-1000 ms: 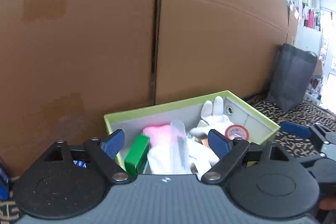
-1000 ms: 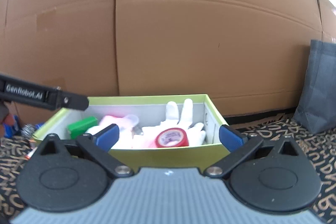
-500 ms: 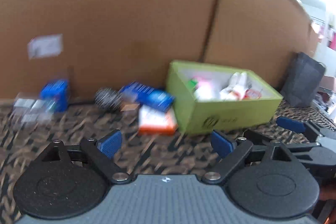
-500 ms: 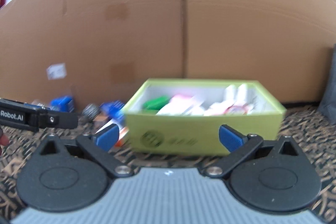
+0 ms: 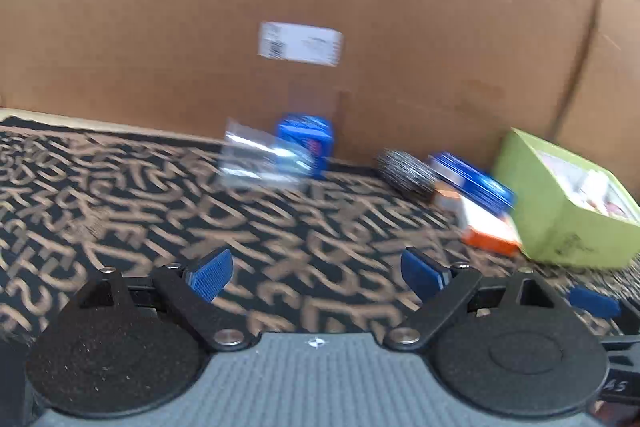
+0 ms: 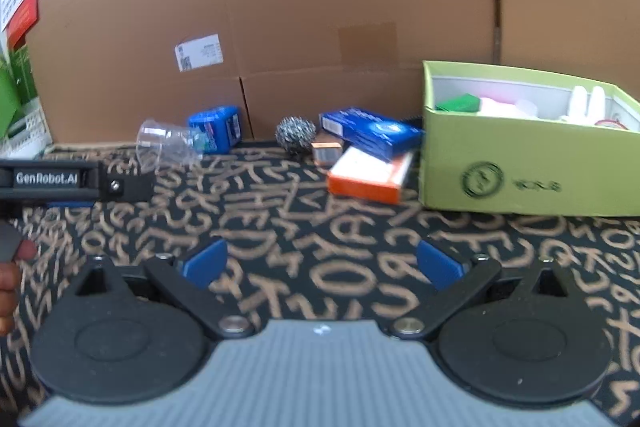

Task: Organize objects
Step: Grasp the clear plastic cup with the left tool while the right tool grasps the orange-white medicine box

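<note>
Both grippers have pulled back from over the green box [image 6: 520, 167], which now sits far right on the patterned mat [image 6: 320, 247]. Left gripper [image 5: 316, 271] and right gripper [image 6: 320, 263] hover with fingers spread wide, holding nothing. Beyond them, against the cardboard wall [image 6: 320, 7], lie one clear plastic cup [image 6: 164, 145] on its side, one blue pack [image 6: 216, 129], one steel scourer [image 6: 296, 135], one blue carton [image 6: 370, 133] atop one orange box [image 6: 366, 175], just left of the green box.

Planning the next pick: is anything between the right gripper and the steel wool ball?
Nothing visible: only bare patterned mat lies between the open right gripper and the steel wool ball.
</note>
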### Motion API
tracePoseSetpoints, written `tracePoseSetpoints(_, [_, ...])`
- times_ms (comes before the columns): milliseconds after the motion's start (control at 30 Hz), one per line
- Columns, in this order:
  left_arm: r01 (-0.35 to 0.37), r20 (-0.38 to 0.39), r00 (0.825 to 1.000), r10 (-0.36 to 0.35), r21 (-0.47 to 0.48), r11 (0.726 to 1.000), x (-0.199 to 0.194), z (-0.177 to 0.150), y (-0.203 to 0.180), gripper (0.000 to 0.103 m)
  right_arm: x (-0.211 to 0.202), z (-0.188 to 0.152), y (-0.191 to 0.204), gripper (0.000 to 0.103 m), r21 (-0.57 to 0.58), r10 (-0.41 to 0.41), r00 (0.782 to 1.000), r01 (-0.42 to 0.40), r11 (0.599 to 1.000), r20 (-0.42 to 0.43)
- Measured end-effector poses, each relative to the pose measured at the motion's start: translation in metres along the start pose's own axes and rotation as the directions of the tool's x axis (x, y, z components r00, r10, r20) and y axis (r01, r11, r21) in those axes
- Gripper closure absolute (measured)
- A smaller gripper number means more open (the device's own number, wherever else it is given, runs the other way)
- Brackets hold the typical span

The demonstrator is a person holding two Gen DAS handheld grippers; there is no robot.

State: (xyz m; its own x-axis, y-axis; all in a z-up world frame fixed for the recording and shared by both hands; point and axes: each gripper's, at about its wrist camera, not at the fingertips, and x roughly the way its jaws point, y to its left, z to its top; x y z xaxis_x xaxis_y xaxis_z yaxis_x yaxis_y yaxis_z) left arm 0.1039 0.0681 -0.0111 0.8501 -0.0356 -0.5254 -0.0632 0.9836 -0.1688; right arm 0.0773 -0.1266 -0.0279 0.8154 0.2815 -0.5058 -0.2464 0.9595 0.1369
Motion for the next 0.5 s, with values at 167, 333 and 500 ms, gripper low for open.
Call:
tracePoseSetpoints(167, [-0.084,0.044,0.995,0.085,-0.024,0.996,0.022,0.025,0.028,0.009,0.04,0.017,0.003,0.007,0.061,-0.067,0.998,0.067,0.996,0.006])
tracePoseSetpoints(333, [-0.102,0.051,0.993,0.105,-0.06,0.993,0.052,0.049,0.043,0.009,0.078,0.028,-0.01,0.008,0.185,-0.159,0.986,0.165,0.969,-0.044])
tracePoseSetpoints(500, [-0.108,0.021,0.994,0.109,-0.05,0.993,0.082,0.059,0.046,0.013,0.105,0.03,-0.015,0.014,0.241,-0.271,0.96,0.281,0.929,-0.072])
